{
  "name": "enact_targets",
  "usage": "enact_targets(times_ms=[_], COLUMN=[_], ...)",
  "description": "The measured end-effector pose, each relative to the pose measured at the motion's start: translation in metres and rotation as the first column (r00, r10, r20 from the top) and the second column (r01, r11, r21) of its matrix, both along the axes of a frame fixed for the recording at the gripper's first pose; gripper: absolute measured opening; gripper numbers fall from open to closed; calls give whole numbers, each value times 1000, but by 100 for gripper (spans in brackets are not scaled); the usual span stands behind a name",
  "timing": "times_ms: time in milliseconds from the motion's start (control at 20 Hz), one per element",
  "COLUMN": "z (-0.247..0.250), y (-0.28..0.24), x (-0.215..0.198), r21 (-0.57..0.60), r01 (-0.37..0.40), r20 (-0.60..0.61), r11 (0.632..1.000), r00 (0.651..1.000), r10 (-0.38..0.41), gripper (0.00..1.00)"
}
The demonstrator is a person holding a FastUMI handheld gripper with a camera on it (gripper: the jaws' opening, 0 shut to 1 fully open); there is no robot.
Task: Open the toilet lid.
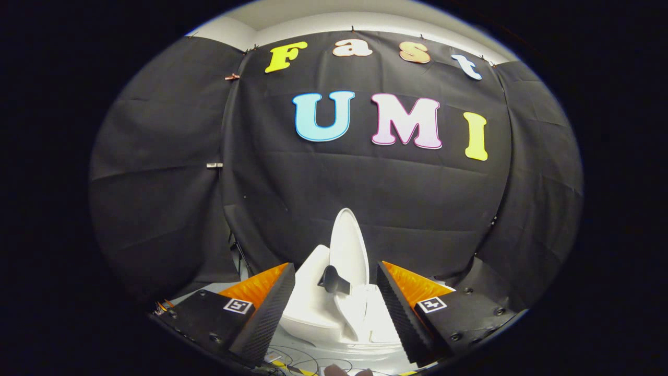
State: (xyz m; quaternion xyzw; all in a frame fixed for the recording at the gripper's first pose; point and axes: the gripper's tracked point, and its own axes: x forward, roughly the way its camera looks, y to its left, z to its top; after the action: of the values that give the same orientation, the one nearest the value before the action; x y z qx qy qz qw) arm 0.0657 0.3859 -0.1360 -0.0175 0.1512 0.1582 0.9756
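The gripper point(335, 297) hangs wide open, holding nothing. At twelve o'clock between its fingers stands the white toilet point(318, 308), its toilet lid point(348, 245) raised upright against black cloth.

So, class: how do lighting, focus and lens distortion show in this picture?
Gripper view: fisheye bends the cloth wall into a bulge; lighting is even and dim, the white toilet lid bright but not glaring; the open gripper, with its jaws apart, and the toilet look sharp.
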Motion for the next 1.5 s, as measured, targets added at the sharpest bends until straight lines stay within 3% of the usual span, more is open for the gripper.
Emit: enact_targets(times_ms=[400, 850, 1500], z=[70, 127, 108], y=[-55, -155, -296], x=[-22, -46, -76], r21=[23, 71, 82], r01=[4, 51, 164], r20=[126, 219, 232], r11=[1000, 996, 983], r00=[992, 974, 956], r10=[-7, -65, -179], gripper=[98, 98, 98])
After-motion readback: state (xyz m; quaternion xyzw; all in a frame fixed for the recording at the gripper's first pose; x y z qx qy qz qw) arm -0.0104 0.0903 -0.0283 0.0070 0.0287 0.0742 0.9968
